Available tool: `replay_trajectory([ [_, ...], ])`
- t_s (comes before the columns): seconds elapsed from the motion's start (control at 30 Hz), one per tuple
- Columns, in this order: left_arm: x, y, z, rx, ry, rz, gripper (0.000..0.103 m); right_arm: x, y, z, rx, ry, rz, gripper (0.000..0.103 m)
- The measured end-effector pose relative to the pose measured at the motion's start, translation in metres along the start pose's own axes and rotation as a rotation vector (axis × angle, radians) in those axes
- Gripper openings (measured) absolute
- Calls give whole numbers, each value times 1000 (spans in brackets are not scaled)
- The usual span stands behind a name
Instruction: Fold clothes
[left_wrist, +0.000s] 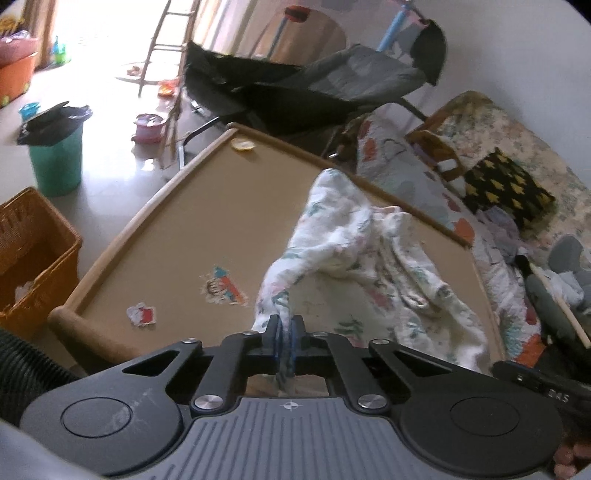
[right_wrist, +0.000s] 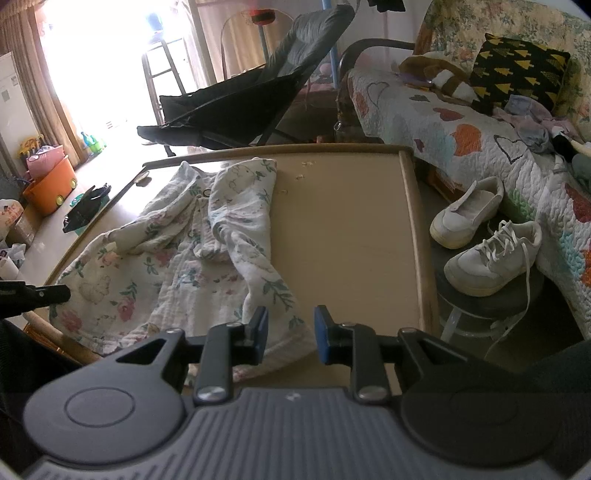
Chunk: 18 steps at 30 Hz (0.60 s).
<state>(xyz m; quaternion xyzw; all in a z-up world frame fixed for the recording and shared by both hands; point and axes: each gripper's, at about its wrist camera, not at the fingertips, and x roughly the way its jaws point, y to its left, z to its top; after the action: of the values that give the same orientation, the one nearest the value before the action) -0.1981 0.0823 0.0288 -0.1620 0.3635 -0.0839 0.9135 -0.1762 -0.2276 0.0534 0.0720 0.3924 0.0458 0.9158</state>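
A white floral garment lies crumpled on the tan table. My left gripper is shut on a fold of the garment at its near edge and lifts that edge off the table. In the right wrist view the garment spreads over the left half of the table. My right gripper is open and empty, above the garment's near right corner. The left gripper's tip shows at the garment's left edge.
A woven orange basket stands left of the table, a green bin behind it. A black folding chair stands beyond the table. A quilted sofa and two white shoes on a stool are to the right.
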Motion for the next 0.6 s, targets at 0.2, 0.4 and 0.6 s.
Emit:
replay_trajectory([
  [0.2, -2, -18, -1, 91, 10, -52, 4, -1, 0, 0, -2, 1, 3, 27],
  [0.4, 1, -37, -4, 186, 54, -96, 4, -1, 1, 0, -2, 0, 7, 27],
  [0.6, 10, -51, -10, 235, 109, -128, 4, -1, 3, 0, -15, -2, 12, 27],
])
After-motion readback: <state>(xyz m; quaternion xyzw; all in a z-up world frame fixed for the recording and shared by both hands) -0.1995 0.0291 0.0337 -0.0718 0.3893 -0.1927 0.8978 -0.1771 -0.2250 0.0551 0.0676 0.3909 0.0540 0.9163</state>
